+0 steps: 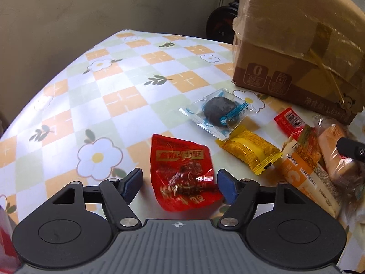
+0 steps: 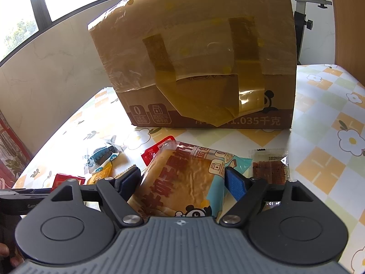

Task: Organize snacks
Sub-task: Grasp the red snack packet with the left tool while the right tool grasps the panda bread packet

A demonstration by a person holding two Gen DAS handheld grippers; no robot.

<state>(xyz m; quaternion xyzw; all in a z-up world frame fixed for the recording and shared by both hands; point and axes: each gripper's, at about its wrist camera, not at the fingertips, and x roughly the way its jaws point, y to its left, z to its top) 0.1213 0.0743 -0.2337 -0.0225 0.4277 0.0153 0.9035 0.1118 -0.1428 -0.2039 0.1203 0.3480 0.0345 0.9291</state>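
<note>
Snacks all lie loose before the taped cardboard box (image 2: 194, 57): your left gripper (image 1: 180, 182) straddles the red packet (image 1: 182, 171) unpinched, your right gripper (image 2: 182, 180) spread around the bread pack (image 2: 182, 178), nothing sorted yet.

Black tool (image 1: 180, 183), blue pads (image 1: 224, 188), grey ribbed base, silver screws

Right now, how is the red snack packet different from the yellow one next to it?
The red packet is bigger, crinkled and partly see-through; the yellow packet is smaller, plump and solid-coloured. The red packet lies between the open left gripper fingers; the yellow packet lies apart, overlapped by a clear wrapper's corner. Both rest sealed on the flowered tablecloth.
</note>
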